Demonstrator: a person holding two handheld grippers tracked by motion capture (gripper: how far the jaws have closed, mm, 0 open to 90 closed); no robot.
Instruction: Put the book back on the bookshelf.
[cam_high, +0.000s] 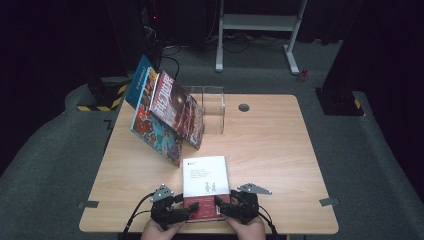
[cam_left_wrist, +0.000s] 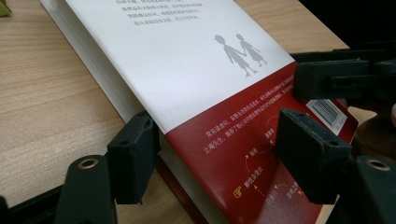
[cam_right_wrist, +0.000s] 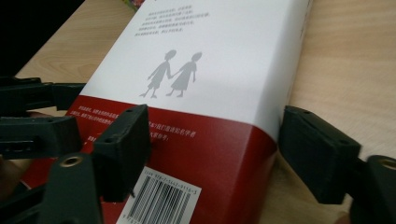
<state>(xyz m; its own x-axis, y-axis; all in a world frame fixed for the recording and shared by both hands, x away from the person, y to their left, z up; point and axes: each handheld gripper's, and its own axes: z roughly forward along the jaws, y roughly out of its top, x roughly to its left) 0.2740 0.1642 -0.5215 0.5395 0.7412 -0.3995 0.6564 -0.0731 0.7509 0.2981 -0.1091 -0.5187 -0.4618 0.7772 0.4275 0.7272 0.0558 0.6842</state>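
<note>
A book (cam_high: 205, 180) with a white cover and a red band at its near end lies flat by the table's front edge. My left gripper (cam_high: 187, 207) is open at the book's near left corner. In the left gripper view (cam_left_wrist: 222, 154) one jaw rests beside the page edge and the other sits over the red band of the book (cam_left_wrist: 196, 70). My right gripper (cam_high: 223, 206) is open at the near right corner. In the right gripper view (cam_right_wrist: 219, 154) one jaw hangs over the cover near the barcode and the other stands beside the spine of the book (cam_right_wrist: 210, 70).
Two colourful books (cam_high: 177, 107) (cam_high: 152, 120) lean on a clear acrylic stand (cam_high: 207, 107) at the back left of the wooden table (cam_high: 270, 150). A round grommet (cam_high: 244, 107) sits near the far edge. A white frame (cam_high: 260, 25) stands on the floor beyond.
</note>
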